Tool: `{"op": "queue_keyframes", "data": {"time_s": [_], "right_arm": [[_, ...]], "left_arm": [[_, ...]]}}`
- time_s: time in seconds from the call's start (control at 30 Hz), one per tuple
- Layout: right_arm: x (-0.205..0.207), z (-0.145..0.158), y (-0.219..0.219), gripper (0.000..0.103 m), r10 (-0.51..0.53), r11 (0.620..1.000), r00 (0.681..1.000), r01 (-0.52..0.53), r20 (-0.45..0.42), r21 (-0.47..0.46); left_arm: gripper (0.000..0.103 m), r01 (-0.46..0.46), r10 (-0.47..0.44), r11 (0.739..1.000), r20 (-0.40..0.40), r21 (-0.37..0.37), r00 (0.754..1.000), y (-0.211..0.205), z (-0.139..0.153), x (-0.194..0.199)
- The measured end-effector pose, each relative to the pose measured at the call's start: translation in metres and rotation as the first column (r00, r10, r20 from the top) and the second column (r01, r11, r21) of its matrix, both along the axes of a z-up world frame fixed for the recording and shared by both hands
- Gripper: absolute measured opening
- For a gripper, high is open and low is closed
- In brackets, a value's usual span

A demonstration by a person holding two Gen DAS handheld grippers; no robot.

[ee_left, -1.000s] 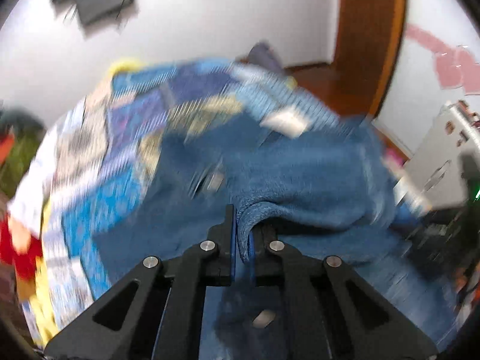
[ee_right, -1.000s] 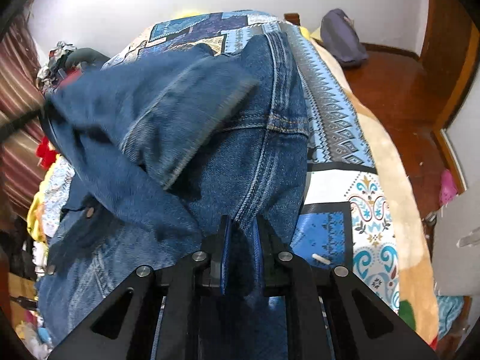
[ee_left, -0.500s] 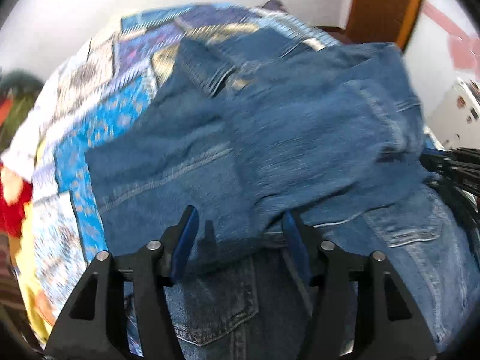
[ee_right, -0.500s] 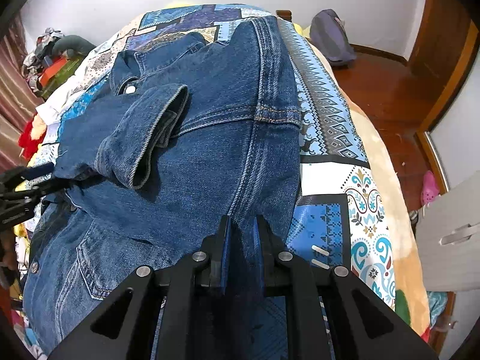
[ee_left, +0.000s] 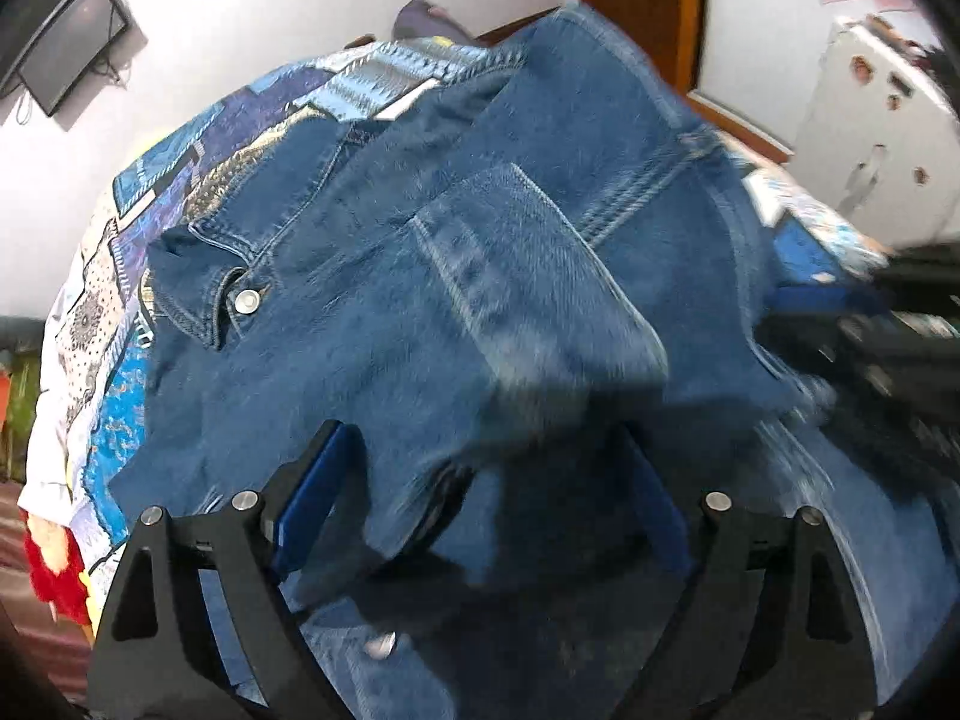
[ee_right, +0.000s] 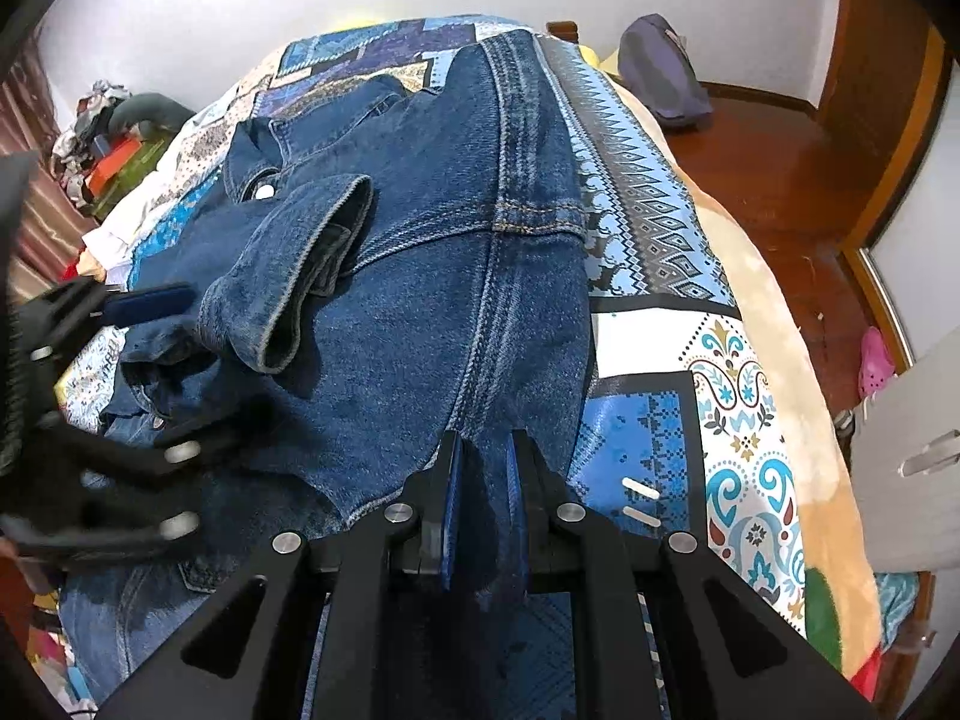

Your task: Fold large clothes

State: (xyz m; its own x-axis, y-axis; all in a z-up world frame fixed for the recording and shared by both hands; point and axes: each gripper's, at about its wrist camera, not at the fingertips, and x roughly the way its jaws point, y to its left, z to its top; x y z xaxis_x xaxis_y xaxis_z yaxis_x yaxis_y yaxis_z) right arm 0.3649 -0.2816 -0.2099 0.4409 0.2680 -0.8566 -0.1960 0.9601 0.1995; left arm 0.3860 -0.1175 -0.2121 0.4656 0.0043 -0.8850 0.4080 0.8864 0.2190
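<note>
Pinching the denim jacket [ee_right: 432,300] hem, the right gripper [ee_right: 483,510] holds tight; the left gripper [ee_left: 480,504] is opening wide, its fingers clear of the sleeve [ee_right: 288,276].

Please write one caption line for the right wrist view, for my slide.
Right gripper pinches the denim jacket edge on a patterned bedspread; sleeve cuff lies folded over.

One denim jacket [ee_right: 432,276] lies mid-frame on one bed [ee_right: 762,324], under one patchwork bedspread [ee_right: 654,222]. Two metal snap buttons show on the jacket in the left wrist view, one sleeve cuff [ee_right: 300,276] at centre left. Two grippers: left [ee_right: 114,372], right [ee_right: 483,468]. One purple bag [ee_right: 660,78] upper right. One wall screen [ee_left: 66,42] upper left.
</note>
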Motion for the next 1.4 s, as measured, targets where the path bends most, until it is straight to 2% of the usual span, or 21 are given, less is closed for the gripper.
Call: {"op": "queue_keyframes", "data": {"time_s": [0.1,0.17,0.2,0.27,0.37,0.53,0.73,0.87,1.03,1.13,1.27,1.33,1.4], "right_arm": [[-0.003,-0.002,-0.005,0.01,-0.001,1.0,1.0,0.001,0.006,0.017],[-0.004,-0.003,-0.007,0.01,0.004,1.0,1.0,-0.004,0.005,0.026],[-0.004,-0.003,-0.008,0.01,0.006,1.0,1.0,-0.006,0.004,0.028],[-0.005,-0.003,-0.008,0.01,0.009,1.0,1.0,-0.009,0.004,0.025],[-0.005,-0.003,-0.006,0.01,0.011,1.0,1.0,-0.011,0.009,0.012],[-0.006,-0.004,-0.005,0.01,0.01,1.0,1.0,-0.01,0.019,0.011],[-0.006,-0.004,-0.003,0.01,0.009,1.0,1.0,-0.009,0.017,0.002],[-0.005,-0.003,0.004,0.01,0.014,0.999,1.0,-0.014,0.021,-0.037],[-0.005,-0.001,0.01,0.01,0.013,0.998,1.0,-0.011,0.022,-0.07],[-0.003,0.0,0.014,0.01,0.003,0.996,1.0,-0.002,0.013,-0.091],[-0.001,0.001,0.022,0.01,-0.003,0.99,1.0,0.003,0.005,-0.143],[-0.001,0.002,0.028,0.01,0.003,0.984,1.0,-0.001,0.01,-0.178],[-0.003,0.003,0.031,0.01,0.006,0.979,1.0,-0.003,0.015,-0.202]], "left_arm": [[0.083,-0.007,0.007,0.999,0.008,-0.044,1.0,0.0,0.001,0.006],[0.065,0.018,-0.018,0.995,-0.002,-0.098,1.0,0.004,0.006,0.004],[0.062,0.031,-0.031,0.993,0.0,-0.117,1.0,0.006,0.009,0.001],[0.046,0.054,-0.053,0.989,0.013,-0.135,0.999,0.01,0.015,-0.006],[0.033,0.051,-0.047,0.984,0.028,-0.171,0.999,0.018,0.025,-0.009],[0.029,-0.036,0.06,0.976,0.103,-0.217,0.993,0.041,0.049,-0.011],[0.028,-0.179,0.243,0.93,0.171,-0.32,0.955,0.112,0.087,-0.025],[0.028,-0.256,0.327,0.901,0.161,-0.349,0.931,0.162,0.09,-0.029],[0.026,-0.397,0.453,0.854,0.104,-0.336,0.886,0.222,0.063,-0.041],[0.025,-0.486,0.522,0.808,0.022,-0.332,0.853,0.253,0.032,-0.046],[0.025,-0.528,0.534,0.761,-0.098,-0.377,0.84,0.281,-0.002,-0.049],[0.025,-0.529,0.525,0.729,-0.141,-0.435,0.839,0.29,-0.011,-0.049],[0.031,-0.525,0.515,0.695,-0.17,-0.491,0.84,0.295,-0.015,-0.048]]}}
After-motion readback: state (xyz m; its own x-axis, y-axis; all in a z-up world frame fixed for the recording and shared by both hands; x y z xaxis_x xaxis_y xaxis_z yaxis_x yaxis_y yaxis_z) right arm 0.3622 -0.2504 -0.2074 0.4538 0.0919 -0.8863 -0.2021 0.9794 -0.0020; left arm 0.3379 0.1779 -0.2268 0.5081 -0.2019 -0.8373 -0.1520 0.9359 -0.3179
